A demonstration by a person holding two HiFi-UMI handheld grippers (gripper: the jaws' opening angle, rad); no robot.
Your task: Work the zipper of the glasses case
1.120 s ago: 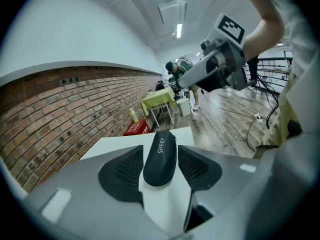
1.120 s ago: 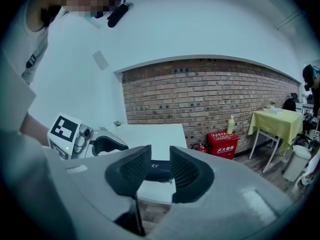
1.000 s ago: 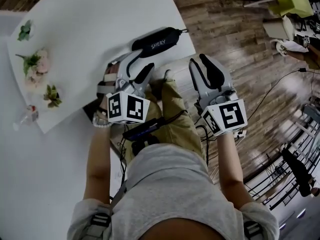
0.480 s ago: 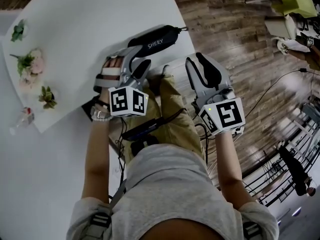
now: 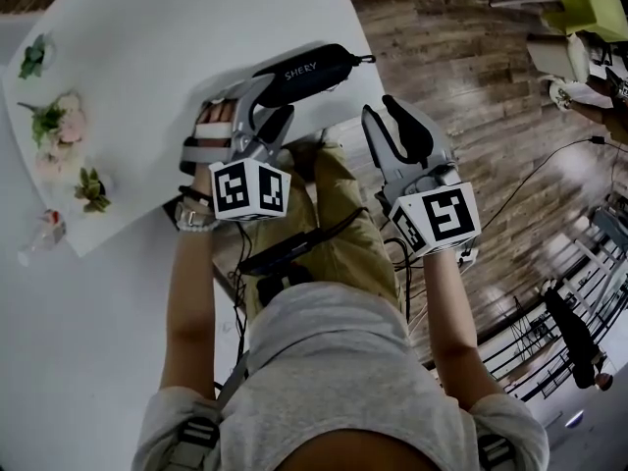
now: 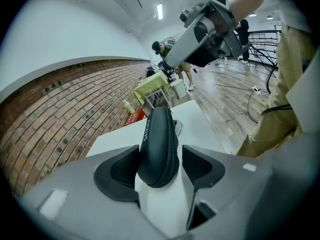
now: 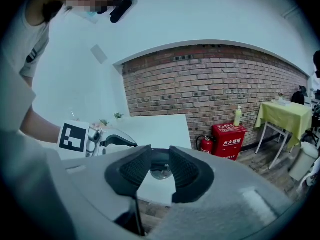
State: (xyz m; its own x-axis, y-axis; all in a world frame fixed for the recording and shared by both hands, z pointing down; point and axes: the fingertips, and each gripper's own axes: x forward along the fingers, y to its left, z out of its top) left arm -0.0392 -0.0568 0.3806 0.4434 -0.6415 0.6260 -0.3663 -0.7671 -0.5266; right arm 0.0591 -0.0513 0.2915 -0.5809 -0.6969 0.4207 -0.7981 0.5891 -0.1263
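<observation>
A black glasses case (image 5: pixel 309 70) marked SHERY lies near the right corner of the white table (image 5: pixel 177 37), its zipper pull (image 5: pixel 365 59) at the far right end. My left gripper (image 5: pixel 260 106) straddles the case's near end. In the left gripper view the case (image 6: pixel 160 139) sits between the pads, with a gap at the right pad. Those jaws have just been opening. My right gripper (image 5: pixel 383 114) hovers off the table's edge, its jaws a narrow gap apart and holding nothing. In the right gripper view (image 7: pixel 161 169) the case's end (image 7: pixel 160 160) and its metal pull (image 7: pixel 160 174) show beyond the pads.
Small flower sprigs (image 5: pixel 59 130) and a little bottle (image 5: pixel 44 234) stand at the table's left. The table corner drops off to wooden floor (image 5: pixel 461 77) with cables. A red extinguisher box (image 7: pixel 227 140) and a yellow-covered table (image 7: pixel 280 115) stand by the brick wall.
Both grippers have moved forward toward the case. The left gripper's jaws have widened and now sit around the case's near end. The right jaws keep the same narrow gap.
</observation>
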